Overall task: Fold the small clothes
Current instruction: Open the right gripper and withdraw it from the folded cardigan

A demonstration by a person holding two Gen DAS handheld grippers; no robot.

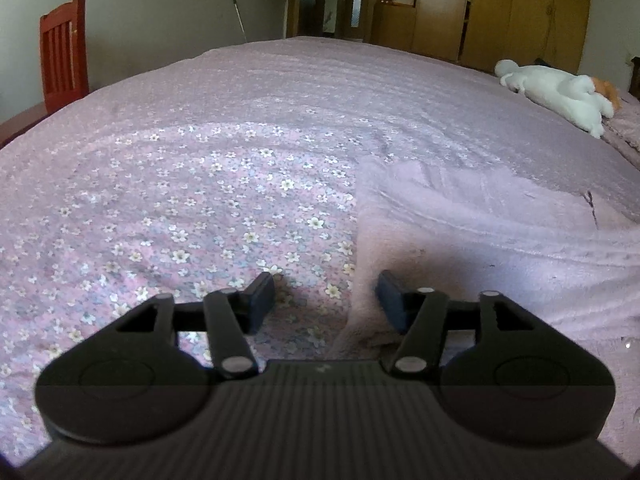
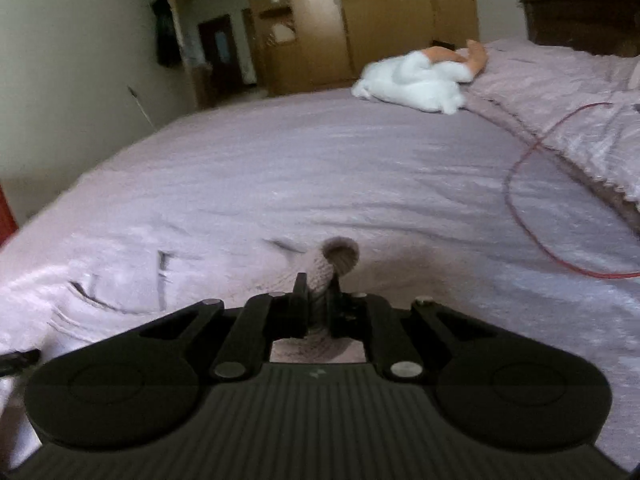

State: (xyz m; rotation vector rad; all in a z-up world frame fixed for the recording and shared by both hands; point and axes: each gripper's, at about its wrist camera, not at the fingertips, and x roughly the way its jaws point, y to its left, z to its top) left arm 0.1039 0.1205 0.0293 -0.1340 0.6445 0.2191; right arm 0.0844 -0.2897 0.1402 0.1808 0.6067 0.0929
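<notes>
The right gripper (image 2: 319,304) pinches a ribbed cuff (image 2: 340,258) of the fuzzy pale-pink garment (image 1: 480,248); the left gripper (image 1: 326,300) gapes, straddling its edge on the floral bedspread (image 1: 180,200). A sleeve fold seems underway; next, carry the cuff across.

1. Matt black plastic, ribbed on the body: left gripper (image 1: 326,300), right gripper (image 2: 319,304).
2. Soft fuzzy pink knit: garment (image 1: 460,240), ribbed at the cuff (image 2: 340,254).
3. Thin printed floral cloth: bedsheet (image 1: 180,208).
4. Fluffy white plush: toy (image 1: 560,94).
5. Glossy red wood: chair (image 1: 64,52).
</notes>
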